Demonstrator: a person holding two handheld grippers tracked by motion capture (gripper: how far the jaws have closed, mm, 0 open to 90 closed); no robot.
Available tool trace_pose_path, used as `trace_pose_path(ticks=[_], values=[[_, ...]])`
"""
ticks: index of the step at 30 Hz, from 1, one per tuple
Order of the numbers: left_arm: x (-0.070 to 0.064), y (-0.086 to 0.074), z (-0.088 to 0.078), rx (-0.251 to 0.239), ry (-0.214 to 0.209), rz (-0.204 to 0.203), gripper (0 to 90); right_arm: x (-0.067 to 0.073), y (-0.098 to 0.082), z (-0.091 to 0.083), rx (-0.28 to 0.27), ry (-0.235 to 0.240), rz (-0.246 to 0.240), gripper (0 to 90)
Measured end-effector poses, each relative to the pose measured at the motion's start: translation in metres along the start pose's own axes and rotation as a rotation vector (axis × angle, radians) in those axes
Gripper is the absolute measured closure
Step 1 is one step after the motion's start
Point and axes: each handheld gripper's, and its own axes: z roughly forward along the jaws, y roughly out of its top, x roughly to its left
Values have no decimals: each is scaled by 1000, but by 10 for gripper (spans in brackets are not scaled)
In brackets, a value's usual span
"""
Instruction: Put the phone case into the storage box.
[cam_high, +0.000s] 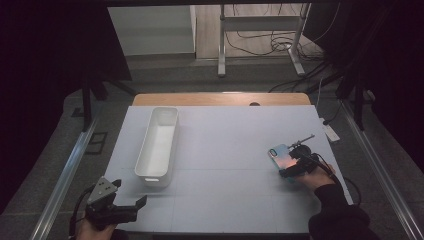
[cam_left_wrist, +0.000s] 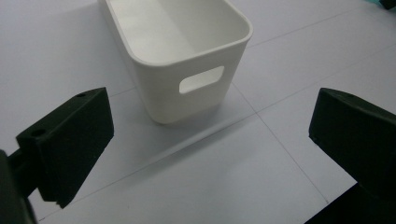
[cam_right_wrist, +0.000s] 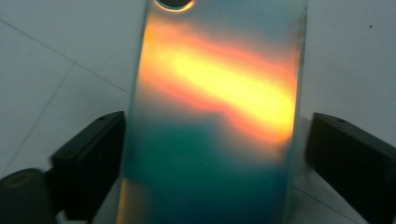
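1. High view: lying flat on the pale matte table (cam_high: 225, 150), well to the right of the white bin (cam_high: 157, 146), a slim phone (cam_high: 281, 156) with rounded corners and a glossy back shading from teal to orange. Reaching over the phone's near end, the right gripper (cam_high: 295, 167), black and angular, a sleeved hand behind it. Resting near the bin's short near end, off to its left, the left gripper (cam_high: 131, 207), a grey three-cornered plate on top. Stretching away as a long, narrow, smooth plastic trough, the bin itself, with softly rounded corners.

2. Left gripper view: standing wide apart with nothing between them, two blocky black jaws with a dull finish. Facing them just ahead, the bin's (cam_left_wrist: 187, 51) short end wall, pierced by a rounded slot handle. Running across the table (cam_left_wrist: 210, 172) around the bin, thin straight seams.

3. Right gripper view: flanking the phone (cam_right_wrist: 215, 116), far from the bin, two chunky black jaws standing just off its long edges. Not clearly pressing on either edge, so not yet gripping. Gleaming across the phone's smooth back, an orange-yellow streak over deep teal.
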Motion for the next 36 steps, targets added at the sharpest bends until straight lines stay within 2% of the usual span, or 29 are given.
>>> trace_pose_path(ticks=[6, 12, 18, 26, 34, 36], values=[[-1, 1, 1, 5, -1, 7, 7, 2, 2, -2, 16, 3, 8, 164], [1, 1, 1, 5, -26, -2, 19, 2, 1, -2, 8, -3, 11, 166], [2, 1, 1, 4, -34, -8, 15, 2, 1, -3, 0, -1, 10, 167], [3, 0, 0, -4, -44, -8, 3, 5, 1, -7, -38, 9, 1, 168], [2, 0, 0, -5, -41, 5, 0, 5, 1, -18, -114, 42, -3, 168], [1, 1, 0, -4, -39, 5, 0, 5, 1, -19, -119, 46, -4, 168]])
